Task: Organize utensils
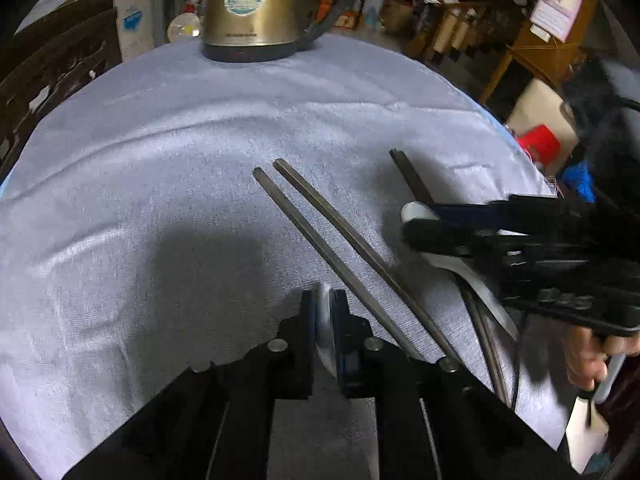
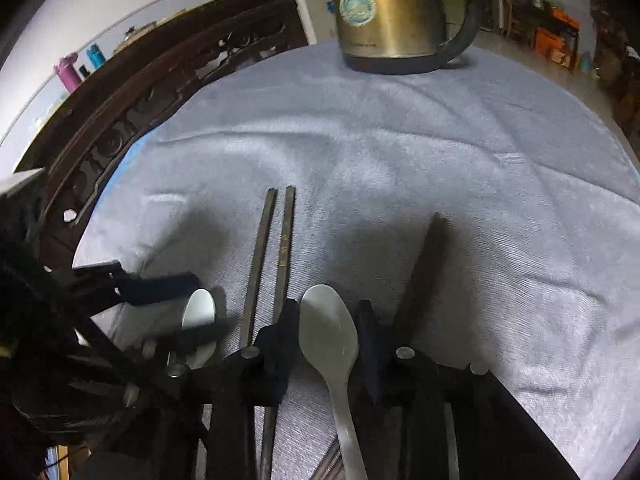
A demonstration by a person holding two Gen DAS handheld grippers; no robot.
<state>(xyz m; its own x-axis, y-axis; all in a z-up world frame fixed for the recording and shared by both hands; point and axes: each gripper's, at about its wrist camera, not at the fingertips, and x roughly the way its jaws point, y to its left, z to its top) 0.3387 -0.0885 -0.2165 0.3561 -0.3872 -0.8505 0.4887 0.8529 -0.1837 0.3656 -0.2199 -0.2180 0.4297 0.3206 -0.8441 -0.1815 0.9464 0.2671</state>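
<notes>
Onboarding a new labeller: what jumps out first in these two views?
The brass-coloured kettle standing at the far edge of the pale blue cloth. Next, the paired dark chopsticks lying side by side mid-cloth. Then two spoons: the left gripper is shut on one spoon, while the right gripper straddles the other spoon, pads apart from it.

The left gripper (image 1: 325,304) points steeply down, its jaws nearly together and clamped on a thin pale spoon (image 1: 326,332) standing on edge between the pads. At its 3 o'clock the right gripper (image 2: 328,316) also tilts down, jaws apart with a second spoon (image 2: 332,332) lying between them, pads clear. A hand (image 1: 592,360) holds its grip.
</notes>
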